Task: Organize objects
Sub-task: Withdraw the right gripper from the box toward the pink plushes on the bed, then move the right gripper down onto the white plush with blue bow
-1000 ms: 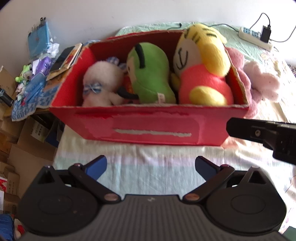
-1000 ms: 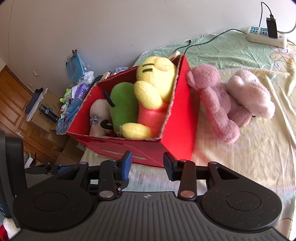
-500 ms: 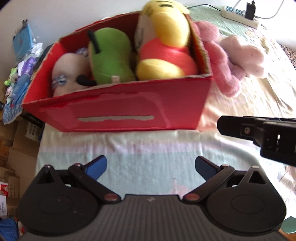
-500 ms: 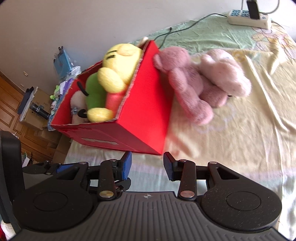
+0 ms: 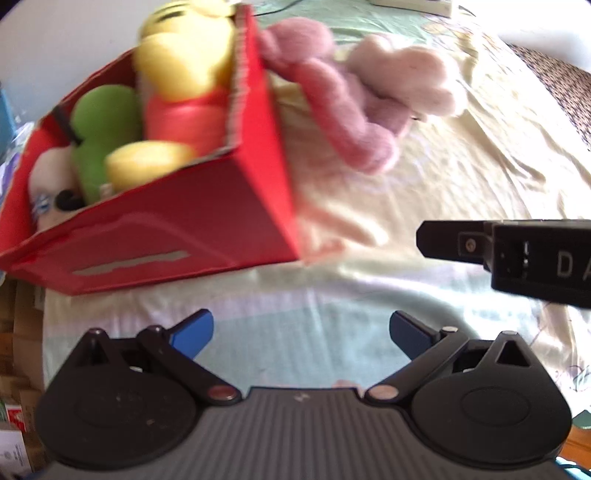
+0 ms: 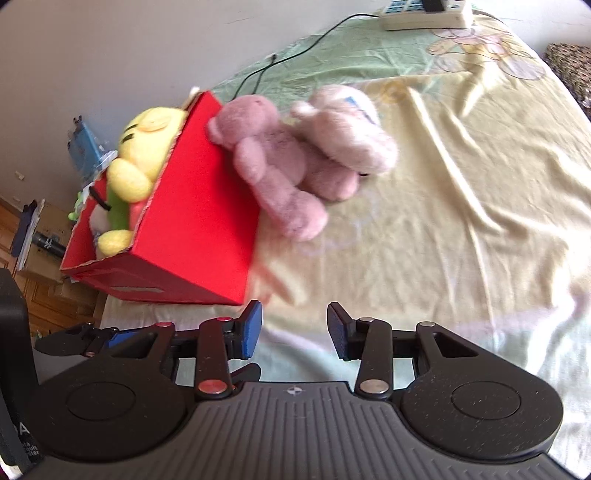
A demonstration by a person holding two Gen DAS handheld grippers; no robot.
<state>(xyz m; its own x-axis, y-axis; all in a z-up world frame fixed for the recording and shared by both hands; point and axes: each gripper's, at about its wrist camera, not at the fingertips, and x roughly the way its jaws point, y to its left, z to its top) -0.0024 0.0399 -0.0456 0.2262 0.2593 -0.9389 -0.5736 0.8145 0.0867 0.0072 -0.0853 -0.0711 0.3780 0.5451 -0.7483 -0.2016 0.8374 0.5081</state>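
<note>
A red cardboard box (image 5: pixel 192 218) (image 6: pixel 199 229) sits on the bed with a yellow and red plush (image 5: pixel 184 85) (image 6: pixel 147 147), a green plush (image 5: pixel 103 125) and a white plush (image 5: pixel 48 184) inside. Against the box's right side lie a dark pink teddy (image 5: pixel 332 99) (image 6: pixel 273 162) and a pale pink plush (image 5: pixel 410 74) (image 6: pixel 351 133). My left gripper (image 5: pixel 301 332) is open and empty, short of the box's front corner. In the right wrist view my right gripper (image 6: pixel 294 328) is open and empty, pointing at the bed in front of the pink toys. In the left wrist view, the right tool's black body (image 5: pixel 517 258) shows at the right edge.
A yellow and green bedsheet (image 6: pixel 461 206) covers the bed. A white power strip (image 6: pixel 424 14) with a black cable lies at the far edge by the wall. Clutter, cardboard boxes and a blue packet (image 6: pixel 85 147) stand off the bed's left side.
Both views have swung to the right: the box has shifted left in frame and the two pink plush toys have come toward the centre. Both grippers' jaws stayed at the same opening.
</note>
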